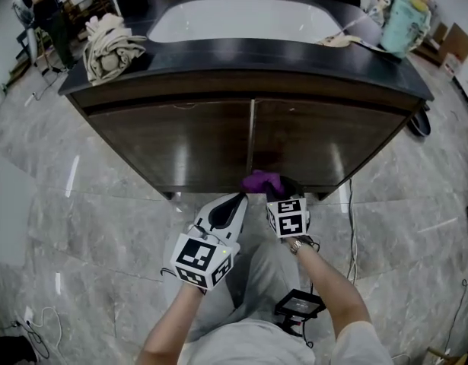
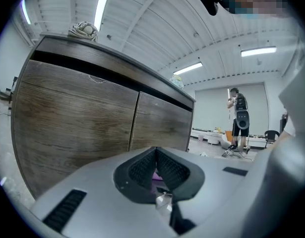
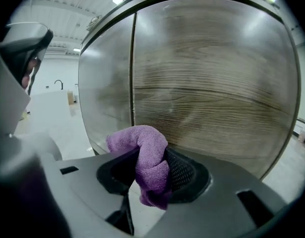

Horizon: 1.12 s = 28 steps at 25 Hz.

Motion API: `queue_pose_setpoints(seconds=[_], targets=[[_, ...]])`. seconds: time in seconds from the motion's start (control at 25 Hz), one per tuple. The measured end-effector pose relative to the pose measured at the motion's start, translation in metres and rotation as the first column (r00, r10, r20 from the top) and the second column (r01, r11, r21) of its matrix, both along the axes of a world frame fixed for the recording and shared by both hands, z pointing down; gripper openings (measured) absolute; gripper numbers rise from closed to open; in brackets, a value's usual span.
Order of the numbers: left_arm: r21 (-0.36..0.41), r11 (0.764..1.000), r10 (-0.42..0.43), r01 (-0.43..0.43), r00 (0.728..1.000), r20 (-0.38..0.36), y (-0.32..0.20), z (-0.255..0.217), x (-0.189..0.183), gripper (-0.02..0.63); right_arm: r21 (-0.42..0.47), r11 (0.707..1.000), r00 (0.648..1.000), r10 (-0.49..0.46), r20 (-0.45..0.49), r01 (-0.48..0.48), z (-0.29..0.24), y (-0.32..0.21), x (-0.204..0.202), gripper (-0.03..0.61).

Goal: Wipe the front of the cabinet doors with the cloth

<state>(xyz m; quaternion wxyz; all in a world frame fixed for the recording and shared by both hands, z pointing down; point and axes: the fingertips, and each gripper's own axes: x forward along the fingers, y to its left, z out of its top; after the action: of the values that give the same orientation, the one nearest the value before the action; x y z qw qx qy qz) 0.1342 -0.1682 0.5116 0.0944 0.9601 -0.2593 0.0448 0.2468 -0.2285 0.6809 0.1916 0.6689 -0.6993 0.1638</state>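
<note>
Two dark wood-grain cabinet doors [image 1: 218, 139] fill the front of a vanity under a black counter. The right gripper [image 1: 275, 190] is shut on a bunched purple cloth [image 1: 261, 180], held low at the bottom edge near the seam between the doors. In the right gripper view the cloth [image 3: 145, 157] bulges from the right gripper [image 3: 152, 170] just short of the right door [image 3: 212, 78]. My left gripper [image 1: 241, 198] sits beside it to the left, shut and empty. In its own view the left gripper [image 2: 155, 170] points at the left door [image 2: 73, 115].
A white sink basin [image 1: 241, 17] is set in the counter, with a rolled beige towel [image 1: 108, 46] at its left and a pale green bottle [image 1: 405, 17] at its right. Marble floor [image 1: 81, 226] surrounds the vanity. A cable [image 1: 351, 226] trails on the floor at the right. A person [image 2: 239, 118] stands far off.
</note>
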Motion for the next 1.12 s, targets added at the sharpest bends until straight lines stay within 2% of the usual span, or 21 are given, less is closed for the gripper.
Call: queue_pose_setpoints(seconds=[0.12,0.28,0.68,1.12], targets=[[-0.008,1.000,-0.011,0.011,1.000,0.007,0.000,0.005,-0.003,0.006,-0.007,1.000,0.999,0.023,0.041,-0.023,0.006,-0.013,-0.019,0.161],[-0.011,1.000,-0.028,0.028,1.000,0.014,-0.003,0.007,-0.007,0.006,-0.027,0.998,0.999,0.053,0.008,-0.053,0.016,-0.027,-0.019,0.161],[-0.012,0.998,-0.067,0.067,0.998,0.003,-0.012,0.008,-0.011,0.006,-0.034,0.986,0.987,0.163,-0.007,-0.163,0.020,-0.009,0.055,0.161],[-0.022,0.999,-0.049,0.049,0.999,0.007,-0.006,0.017,0.001,0.007,-0.093,0.930,0.934,0.352,-0.066,-0.356,0.041,0.046,0.185,0.161]])
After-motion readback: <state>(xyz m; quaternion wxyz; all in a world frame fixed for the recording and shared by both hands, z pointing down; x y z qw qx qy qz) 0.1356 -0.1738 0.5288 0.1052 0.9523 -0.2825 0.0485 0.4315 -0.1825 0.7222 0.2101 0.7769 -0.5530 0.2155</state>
